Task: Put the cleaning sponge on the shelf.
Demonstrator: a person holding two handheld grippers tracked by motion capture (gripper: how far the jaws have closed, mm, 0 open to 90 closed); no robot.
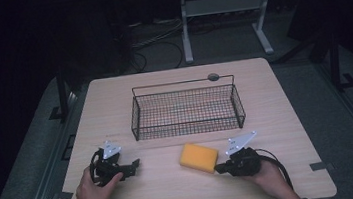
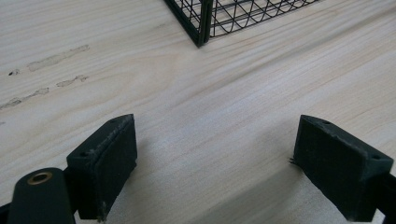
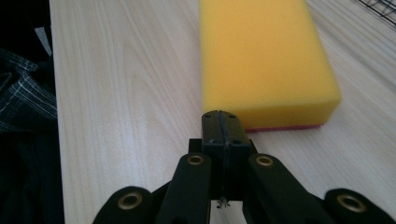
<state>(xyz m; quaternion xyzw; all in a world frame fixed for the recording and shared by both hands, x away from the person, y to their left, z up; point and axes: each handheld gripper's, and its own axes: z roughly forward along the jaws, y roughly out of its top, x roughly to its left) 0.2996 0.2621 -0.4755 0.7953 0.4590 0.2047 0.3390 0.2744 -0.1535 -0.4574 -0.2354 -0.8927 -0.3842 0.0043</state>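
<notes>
Both grippers are matt black. The left gripper (image 1: 133,166) carries a grey three-cornered plate with small dark holes on top; its blocky pads (image 2: 106,161) are worn rough at the edges. The right gripper (image 1: 217,168) has the same plate, brass-ringed pivots on its linkage arms, and a black cable looping behind it.

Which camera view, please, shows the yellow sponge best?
The right gripper view: the sponge looms close, showing its yellow top and a thin red underside. The high view shows it small, before the wire basket.
</notes>
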